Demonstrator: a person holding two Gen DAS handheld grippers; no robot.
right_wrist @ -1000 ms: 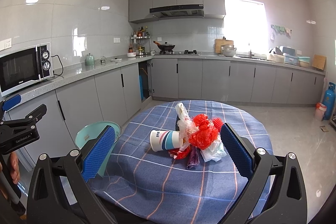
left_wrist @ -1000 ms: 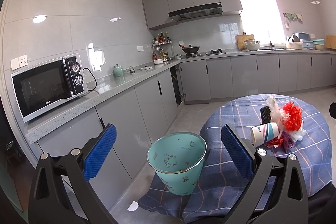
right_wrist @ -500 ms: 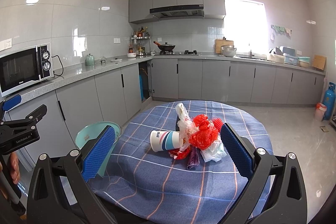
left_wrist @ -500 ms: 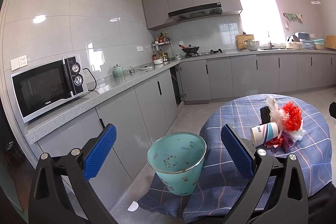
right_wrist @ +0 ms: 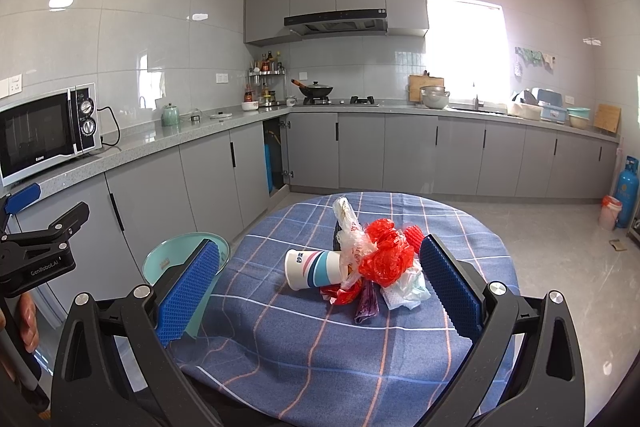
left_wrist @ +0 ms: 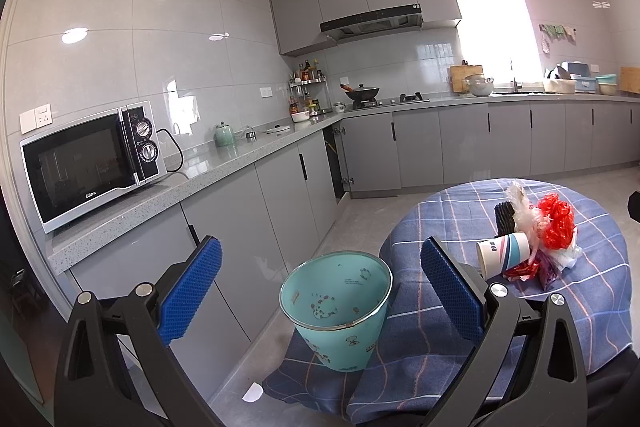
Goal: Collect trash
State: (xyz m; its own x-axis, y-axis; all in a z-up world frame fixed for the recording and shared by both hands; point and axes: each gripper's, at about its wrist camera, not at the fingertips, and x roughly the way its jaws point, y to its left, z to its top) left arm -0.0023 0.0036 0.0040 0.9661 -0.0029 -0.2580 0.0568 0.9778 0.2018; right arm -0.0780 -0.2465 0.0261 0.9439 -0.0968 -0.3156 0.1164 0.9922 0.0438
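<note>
A pile of trash lies on the round table with a blue plaid cloth [right_wrist: 320, 347]: a paper cup on its side [right_wrist: 314, 269], a red plastic bag [right_wrist: 386, 255], clear and white bags [right_wrist: 404, 289], a purple wrapper [right_wrist: 366, 303]. The pile also shows in the left wrist view [left_wrist: 532, 239]. A teal bin [left_wrist: 336, 307] stands on the floor left of the table, also in the right wrist view [right_wrist: 168, 259]. My left gripper [left_wrist: 320, 287] is open and empty, in front of the bin. My right gripper [right_wrist: 320, 287] is open and empty, in front of the pile.
Grey kitchen cabinets and countertop [left_wrist: 240, 155] run along the left and back walls, with a microwave [left_wrist: 88, 163] on the left. A blue gas cylinder [right_wrist: 626, 191] and a small bucket [right_wrist: 610, 213] stand at far right. My left gripper body shows at the left [right_wrist: 40, 251].
</note>
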